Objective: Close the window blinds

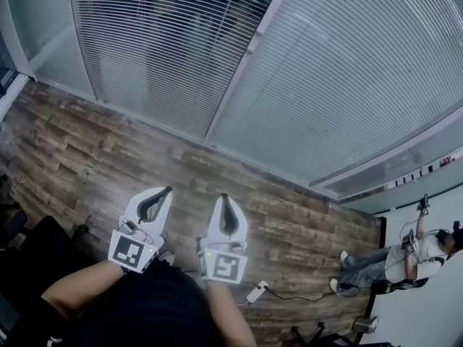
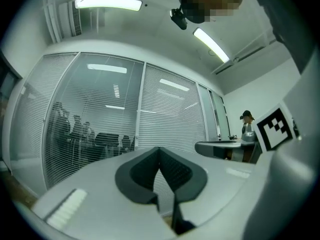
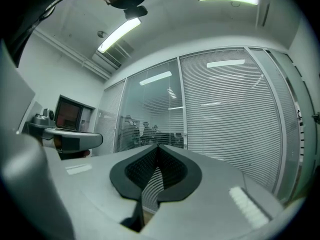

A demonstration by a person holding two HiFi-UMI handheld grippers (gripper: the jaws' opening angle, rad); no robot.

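Jaws of left gripper and right gripper are pressed together, both held above the wood floor. Blinds hang ahead: left pane's slats partly open, right pane's shut.

The window blinds look pale grey, perhaps white, with fine horizontal stripes. The floor is streaked brown wood planking.
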